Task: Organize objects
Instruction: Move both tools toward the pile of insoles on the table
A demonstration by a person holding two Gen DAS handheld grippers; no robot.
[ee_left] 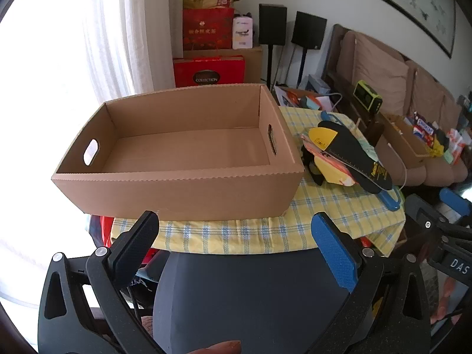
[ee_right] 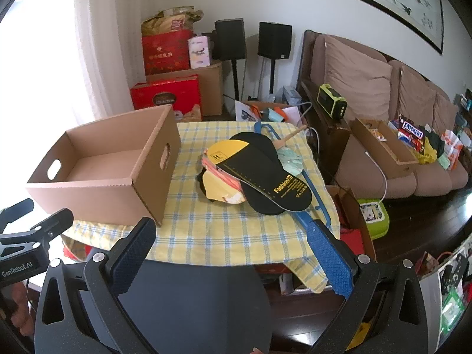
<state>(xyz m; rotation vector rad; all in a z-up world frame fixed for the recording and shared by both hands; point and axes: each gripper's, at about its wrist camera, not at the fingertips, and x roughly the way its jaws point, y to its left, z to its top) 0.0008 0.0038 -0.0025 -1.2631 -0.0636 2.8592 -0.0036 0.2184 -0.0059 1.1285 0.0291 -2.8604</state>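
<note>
Black insoles top a loose pile at table centre, 3 o'clock of the empty cardboard box. Probably light, flexible and flat, so best pinched at an overhanging edge. Left gripper and right gripper both gape wide, holding nothing.

1 cardboard box, 2 black insoles, 1 blue hanger, 2 speakers.
</note>
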